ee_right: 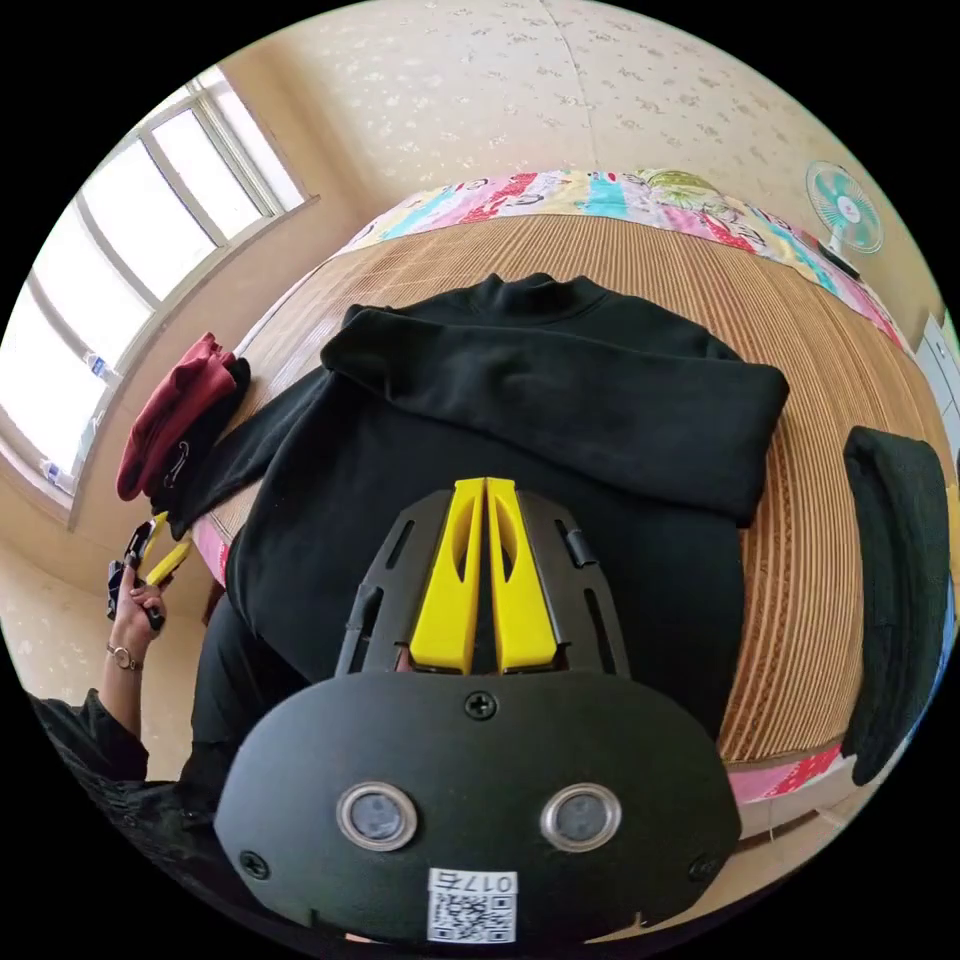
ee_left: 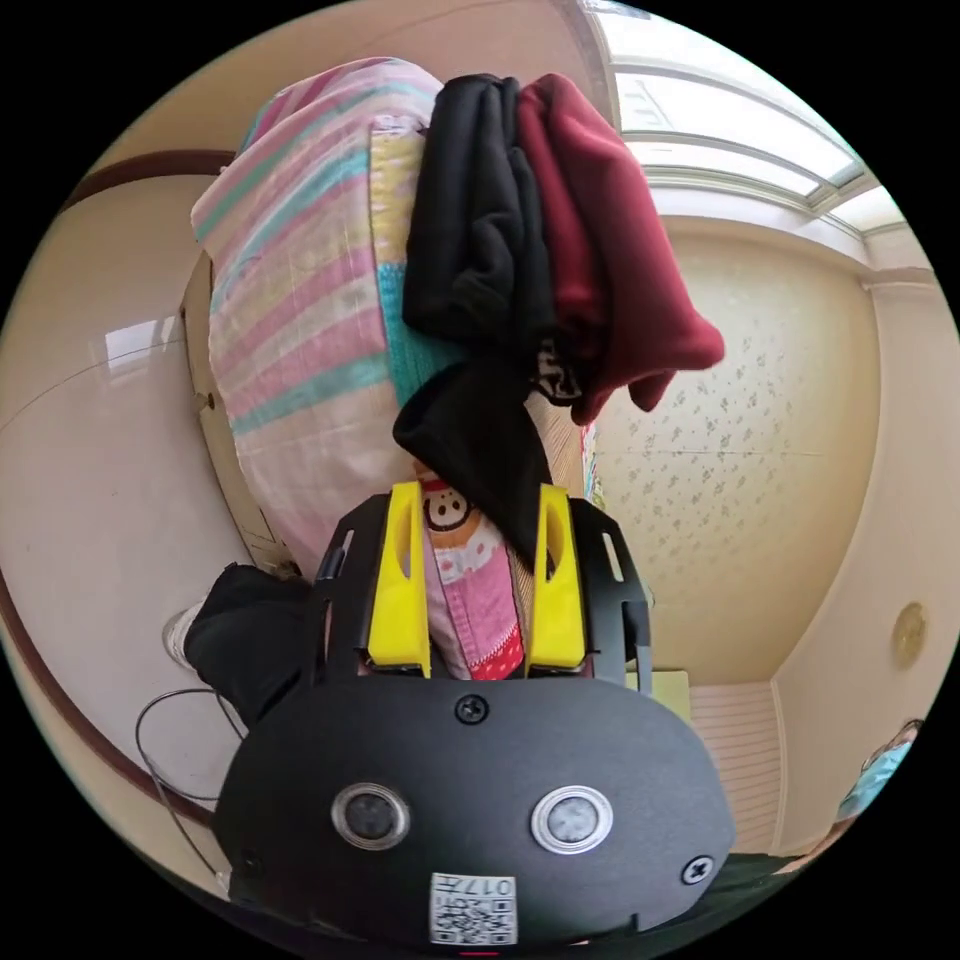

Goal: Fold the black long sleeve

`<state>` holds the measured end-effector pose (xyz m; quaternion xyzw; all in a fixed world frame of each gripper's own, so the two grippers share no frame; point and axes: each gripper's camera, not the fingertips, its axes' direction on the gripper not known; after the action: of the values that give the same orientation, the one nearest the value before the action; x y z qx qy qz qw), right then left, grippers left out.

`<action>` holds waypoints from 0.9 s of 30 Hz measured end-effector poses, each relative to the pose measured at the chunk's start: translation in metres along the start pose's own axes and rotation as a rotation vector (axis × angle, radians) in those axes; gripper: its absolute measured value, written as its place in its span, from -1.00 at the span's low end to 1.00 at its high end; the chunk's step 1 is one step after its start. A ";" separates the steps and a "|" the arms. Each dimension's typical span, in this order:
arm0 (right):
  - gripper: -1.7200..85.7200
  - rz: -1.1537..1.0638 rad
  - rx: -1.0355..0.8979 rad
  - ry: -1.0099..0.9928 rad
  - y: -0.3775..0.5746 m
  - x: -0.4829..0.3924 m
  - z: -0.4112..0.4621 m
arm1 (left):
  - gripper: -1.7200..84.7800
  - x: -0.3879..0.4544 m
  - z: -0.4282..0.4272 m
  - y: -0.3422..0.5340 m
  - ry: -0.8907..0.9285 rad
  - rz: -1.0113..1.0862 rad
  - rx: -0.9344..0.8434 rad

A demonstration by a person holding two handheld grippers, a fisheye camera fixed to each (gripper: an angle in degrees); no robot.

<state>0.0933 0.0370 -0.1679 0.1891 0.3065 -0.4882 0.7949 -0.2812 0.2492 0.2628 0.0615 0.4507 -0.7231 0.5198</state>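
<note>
Bright daylight from the window (ee_right: 120,300); sharp pictures, fisheye bending at the edges

Maroon garment (ee_right: 170,410): bunched at bed's left edge.
Fan (ee_right: 845,208): far right.
Window (ee_right: 120,260): left wall.
Bamboo mat (ee_right: 820,480): covering bed.

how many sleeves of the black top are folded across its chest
1: one sleeve lies folded across the black top; the other sleeve trails off the mat's edge toward the left gripper.

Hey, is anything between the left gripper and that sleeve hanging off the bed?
Nothing visible. The left gripper is open, and the sleeve's cuff hangs right at its fingertips, just below the maroon garment on the bed's edge.
</note>
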 end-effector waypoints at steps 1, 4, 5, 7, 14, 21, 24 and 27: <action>-0.95 0.011 -0.004 0.029 0.005 0.004 -0.001 | -0.66 -0.008 0.002 -0.005 0.004 -0.036 0.000; -0.95 0.075 -0.029 0.153 0.024 0.026 -0.005 | -0.81 -0.024 -0.005 -0.003 0.008 -0.117 0.025; -0.95 0.116 -0.017 0.187 0.032 0.036 -0.008 | -0.86 -0.021 -0.012 0.001 0.009 -0.075 0.043; -0.95 0.138 0.020 0.158 0.043 0.049 -0.011 | -0.88 -0.009 -0.023 0.009 0.006 0.016 0.056; -0.95 0.055 0.134 0.186 0.073 0.039 0.000 | -0.91 0.098 -0.070 0.046 0.225 0.477 -0.003; -0.95 0.070 0.155 0.110 0.083 0.052 -0.004 | -0.92 0.232 -0.086 0.061 0.237 0.773 0.124; -0.95 0.079 0.153 0.085 0.084 0.057 -0.004 | -0.91 0.310 -0.036 0.071 0.243 0.934 0.097; -0.95 0.068 0.153 0.111 0.086 0.054 -0.005 | -0.90 0.383 0.058 0.097 0.332 1.048 -0.119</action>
<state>0.1863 0.0427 -0.2079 0.2862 0.3056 -0.4718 0.7760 -0.3542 -0.0637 0.0266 0.3613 0.4757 -0.3216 0.7347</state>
